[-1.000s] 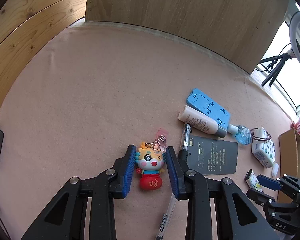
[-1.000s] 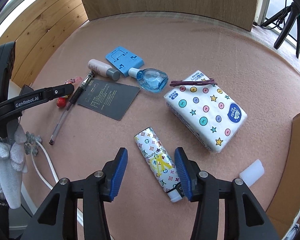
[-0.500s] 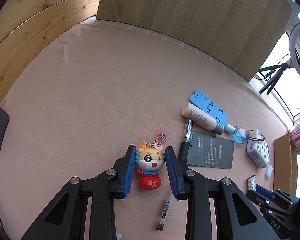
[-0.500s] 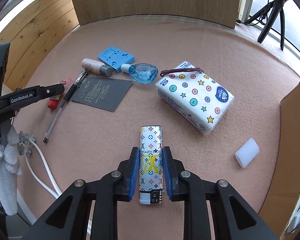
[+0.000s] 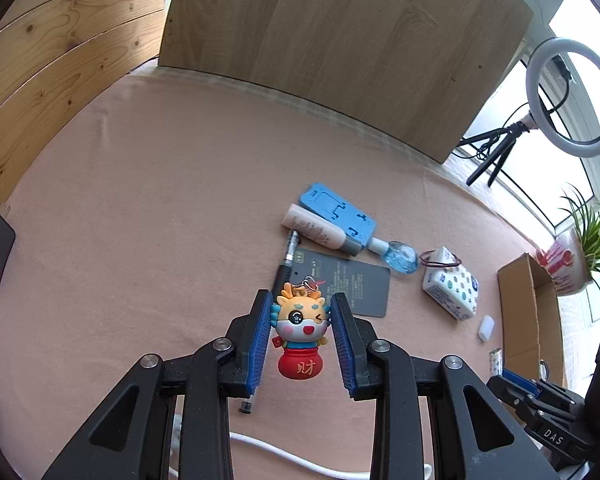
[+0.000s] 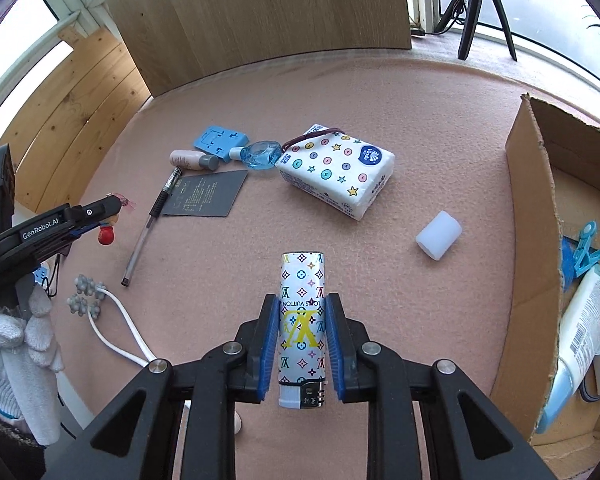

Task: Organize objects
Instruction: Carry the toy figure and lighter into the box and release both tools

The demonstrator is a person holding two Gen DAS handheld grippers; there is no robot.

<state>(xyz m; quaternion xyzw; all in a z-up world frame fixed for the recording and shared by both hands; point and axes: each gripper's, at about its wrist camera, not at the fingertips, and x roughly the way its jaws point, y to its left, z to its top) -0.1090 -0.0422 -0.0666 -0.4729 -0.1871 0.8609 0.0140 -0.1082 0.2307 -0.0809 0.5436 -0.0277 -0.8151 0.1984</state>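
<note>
My left gripper [image 5: 300, 312] is shut on a dragon keychain figure [image 5: 301, 334] with a red pot base and holds it above the pink mat. It also shows in the right wrist view [image 6: 107, 232] at the left. My right gripper [image 6: 302, 312] is shut on a white patterned lighter [image 6: 302, 320] and holds it off the mat. On the mat lie a pen [image 6: 148, 224], a dark card [image 6: 206, 194], a beige tube [image 6: 192, 160], a blue phone stand [image 6: 220, 140], a blue bottle [image 6: 260, 154], a tissue pack [image 6: 336, 174] and a white cap [image 6: 438, 234].
A cardboard box [image 6: 536, 216] stands at the right with a blue clip [image 6: 584, 252] and a white tube [image 6: 580, 332] inside. A white cable [image 6: 116, 328] lies at the mat's front left. Wooden panels rise behind. A ring light [image 5: 568, 96] stands at the far right.
Both grippers rose from the mat with their loads. The left lifted the keychain figure, the right lifted the lighter after closing on it.
</note>
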